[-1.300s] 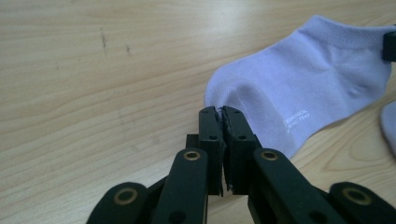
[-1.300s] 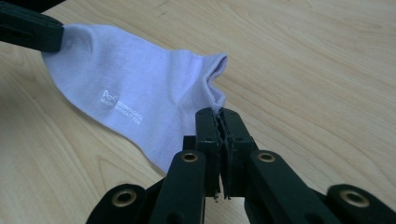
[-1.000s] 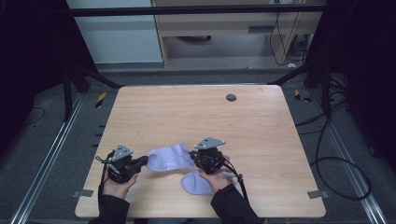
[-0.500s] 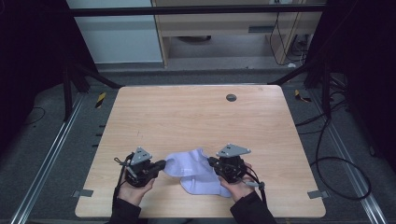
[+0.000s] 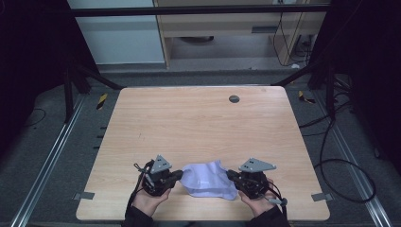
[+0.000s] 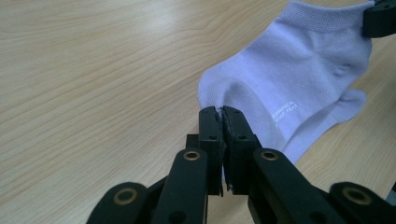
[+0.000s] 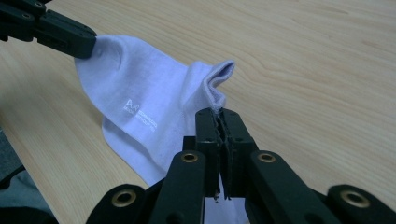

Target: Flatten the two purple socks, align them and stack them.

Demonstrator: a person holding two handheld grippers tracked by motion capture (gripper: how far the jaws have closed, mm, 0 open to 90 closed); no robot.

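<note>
A pale lilac sock [image 5: 208, 179] with small white print hangs stretched between my two grippers, near the front edge of the wooden table [image 5: 198, 123]. My left gripper [image 5: 178, 175] is shut on the sock's [image 6: 289, 74] one end, with the jaws [image 6: 222, 114] pinching the fabric. My right gripper [image 5: 231, 175] is shut on the sock's [image 7: 149, 93] folded cuff, which sticks up between its tips [image 7: 218, 115]. Each gripper view shows the other gripper farther off, clamped on the far end of the sock: the right one [image 6: 380, 18] and the left one [image 7: 51, 30]. The sock's lower part rests on the table.
A small dark round hole [image 5: 233, 99] sits in the table's far middle. Grey tape marks the front corners [image 5: 82, 195] [image 5: 319, 196]. Cables [image 5: 340, 165] lie on the floor to the right. Both hands are close to the table's front edge.
Both hands have carried the sock to the right along the front of the table and slightly nearer its edge. The grips are unchanged and the sock now hangs spread between them.
</note>
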